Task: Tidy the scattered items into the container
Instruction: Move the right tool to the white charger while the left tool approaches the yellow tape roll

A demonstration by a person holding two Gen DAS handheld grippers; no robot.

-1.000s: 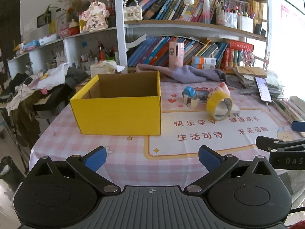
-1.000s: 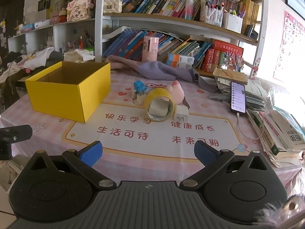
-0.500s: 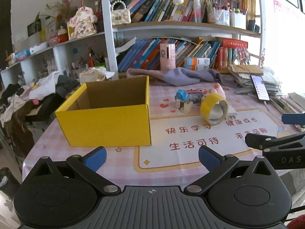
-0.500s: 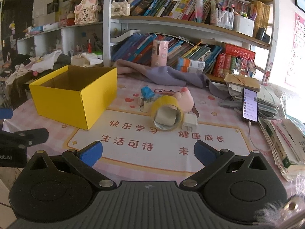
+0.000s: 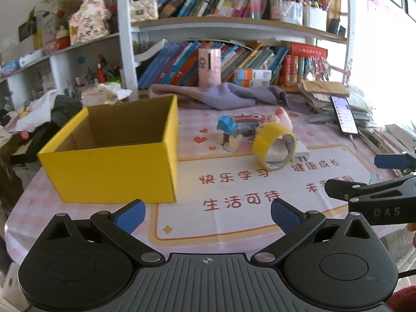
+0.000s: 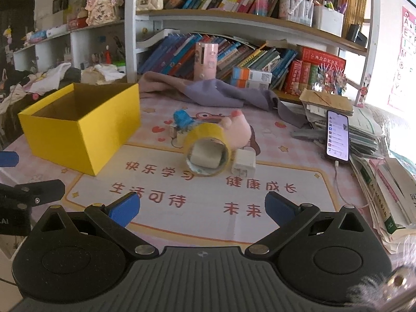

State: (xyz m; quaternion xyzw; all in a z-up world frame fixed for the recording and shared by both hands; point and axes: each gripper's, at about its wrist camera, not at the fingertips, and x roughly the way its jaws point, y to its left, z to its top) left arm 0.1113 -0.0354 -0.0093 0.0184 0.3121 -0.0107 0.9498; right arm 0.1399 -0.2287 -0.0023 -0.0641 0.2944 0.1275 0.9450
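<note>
An open yellow cardboard box (image 5: 114,156) (image 6: 78,132) stands on the left of the table, empty as far as I see. To its right lie a yellow tape roll (image 5: 274,147) (image 6: 209,150), a white charger plug (image 6: 244,165), a pink plush toy (image 6: 238,131) (image 5: 282,115) and a small blue toy (image 5: 227,124) (image 6: 183,118). My left gripper (image 5: 206,214) is open and empty, near the table's front edge before the box. My right gripper (image 6: 201,206) is open and empty, short of the tape roll.
A pink mat with red Chinese writing (image 6: 197,187) covers the table. A lit phone (image 6: 338,135) lies on stacked books at the right. A purple cloth (image 5: 221,96) lies at the back below the bookshelves (image 5: 234,20). Clothes are piled at the left (image 5: 39,109).
Both grippers have moved forward toward the table, and the box and items look larger and closer. Both stay open. Nothing on the table has moved.
</note>
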